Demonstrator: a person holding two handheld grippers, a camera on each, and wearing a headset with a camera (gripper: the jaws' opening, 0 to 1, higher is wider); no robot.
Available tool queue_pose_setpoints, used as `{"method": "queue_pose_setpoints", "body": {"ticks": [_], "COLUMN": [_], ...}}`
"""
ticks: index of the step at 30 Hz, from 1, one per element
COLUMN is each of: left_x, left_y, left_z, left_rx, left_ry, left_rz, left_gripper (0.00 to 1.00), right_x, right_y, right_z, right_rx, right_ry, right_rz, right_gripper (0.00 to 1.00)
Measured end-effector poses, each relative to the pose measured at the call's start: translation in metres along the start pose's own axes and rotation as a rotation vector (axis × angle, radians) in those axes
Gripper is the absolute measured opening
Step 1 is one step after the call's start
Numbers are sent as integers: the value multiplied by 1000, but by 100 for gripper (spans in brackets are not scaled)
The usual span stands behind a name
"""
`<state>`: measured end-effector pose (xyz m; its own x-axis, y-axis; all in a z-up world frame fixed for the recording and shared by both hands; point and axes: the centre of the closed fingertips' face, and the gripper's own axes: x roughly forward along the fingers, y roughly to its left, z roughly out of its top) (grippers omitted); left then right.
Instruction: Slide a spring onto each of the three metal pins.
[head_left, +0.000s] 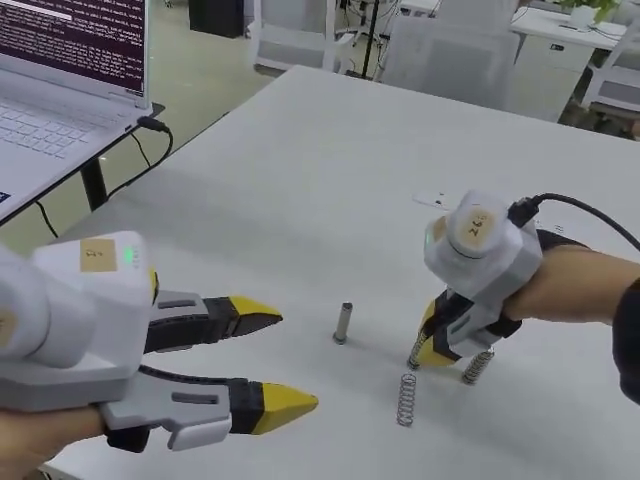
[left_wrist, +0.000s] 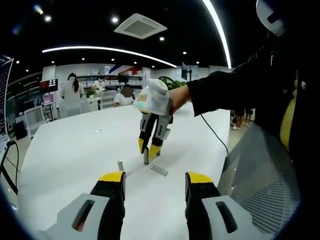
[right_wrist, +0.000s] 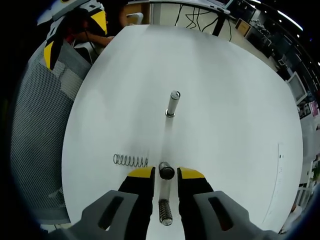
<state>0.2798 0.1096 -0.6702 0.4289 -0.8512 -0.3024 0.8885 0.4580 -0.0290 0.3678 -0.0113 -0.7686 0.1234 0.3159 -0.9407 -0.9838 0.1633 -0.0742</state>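
Tipping is looking like the chief hazard. The white right hand-held gripper with black, yellow-tipped jaws (head_left: 436, 346) is pointing down at the smooth white bench (head_left: 300, 180). Its jaws are standing narrowly either side of a short silver metal pin (right_wrist: 166, 171) seen end-on, and I cannot tell whether they are clamping it or merely flanking it. If they are only flanking, a sideways nudge could be toppling or skidding it, since nothing seems to be anchoring its small base. In the left gripper view a grey coiled upright spring (left_wrist: 146, 156) is standing under those tips, seemingly riding that pin. A coil going on at a slant could be catching on the pin's top edge and springing away. The white left hand-held gripper with the same yellow tips (head_left: 297, 360) is hovering well apart with jaws spread wide and grasping nothing, so it is not steadying anything. A second spring (head_left: 477, 367) is lying just beside the right tips, and a third spring (head_left: 406, 398) is lying on its side nearby. Both are thin, round and likely to be rolling if brushed. Another bare pin (head_left: 343, 323), stubby and polished, is standing upright near the springs, touching none of them.
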Motion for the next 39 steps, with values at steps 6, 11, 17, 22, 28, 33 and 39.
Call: {"method": "queue_pose_setpoints", "body": {"ticks": [6, 11, 17, 22, 28, 33, 39], "left_x": [1, 2, 4, 7, 10, 11, 12], "left_y": [0, 0, -1, -3, -6, -7, -8], "left_z": [0, 1, 2, 3, 4, 4, 4], "left_rx": [4, 8, 12, 15, 21, 20, 24], "left_ry": [5, 4, 5, 9, 15, 19, 18], "left_rz": [-9, -13, -23, -34, -53, -61, -67], "left_gripper": [42, 42, 42, 42, 41, 41, 41], "right_x": [-10, -21, -36, -53, -69, -74, -65], "right_y": [-3, -2, -2, 3, 10, 26, 48], "right_z": [1, 4, 10, 12, 13, 15, 13], "right_rx": [12, 17, 16, 17, 35, 39, 54], "right_ry": [-22, -50, -83, -114, -148, -165, -175], "right_rz": [-23, -46, -79, -111, -141, -149, -126], "right_gripper": [16, 16, 17, 17, 16, 16, 16]}}
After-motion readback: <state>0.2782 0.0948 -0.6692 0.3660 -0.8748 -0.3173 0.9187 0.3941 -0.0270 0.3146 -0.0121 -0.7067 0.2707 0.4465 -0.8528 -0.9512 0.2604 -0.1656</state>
